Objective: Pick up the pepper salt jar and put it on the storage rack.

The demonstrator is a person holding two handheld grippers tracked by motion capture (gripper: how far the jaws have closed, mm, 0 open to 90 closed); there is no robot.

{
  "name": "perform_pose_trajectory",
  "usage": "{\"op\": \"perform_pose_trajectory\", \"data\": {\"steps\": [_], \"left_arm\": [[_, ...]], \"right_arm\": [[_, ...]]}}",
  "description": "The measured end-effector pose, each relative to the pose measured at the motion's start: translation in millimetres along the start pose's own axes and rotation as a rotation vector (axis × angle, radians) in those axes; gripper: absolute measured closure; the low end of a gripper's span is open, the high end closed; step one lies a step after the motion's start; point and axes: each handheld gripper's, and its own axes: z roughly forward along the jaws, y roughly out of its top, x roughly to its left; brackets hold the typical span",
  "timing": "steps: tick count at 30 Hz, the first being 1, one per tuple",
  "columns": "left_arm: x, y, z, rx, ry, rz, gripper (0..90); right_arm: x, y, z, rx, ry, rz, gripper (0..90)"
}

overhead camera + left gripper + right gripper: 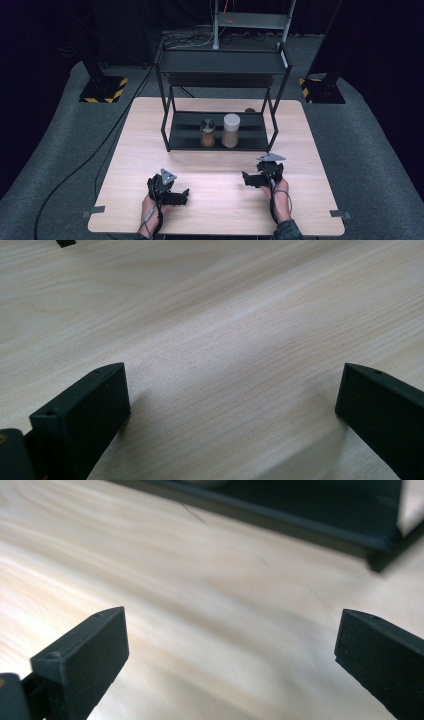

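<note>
Jars [208, 133] on the rack [172, 142] bear no legible labels.

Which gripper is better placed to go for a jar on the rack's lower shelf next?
Right. The right gripper, open and empty, lies nearer the white-lidded jar on the lower shelf; the left gripper sits farther back.

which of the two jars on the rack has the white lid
The right-hand jar on the rack's bottom shelf: taller, with a plain white lid. The jar beside it is shorter with a darker, metallic-looking lid.
</note>
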Motion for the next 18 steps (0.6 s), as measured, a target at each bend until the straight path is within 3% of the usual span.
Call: {"op": "perform_pose_trajectory", "data": {"steps": [10,18], "left_arm": [[0.0,0.1,0.0,0.0,0.0,0.0,0.4],[0.0,0.0,0.0,0.0,0.0,0.0,0.3]], "right_arm": [[-14.4,-40.2,-23.2,-0.046,-0.021,0.075,0.0],[-14.7,-50.1,-24.5,-0.051,-0.018,0.087,0.0]]}}
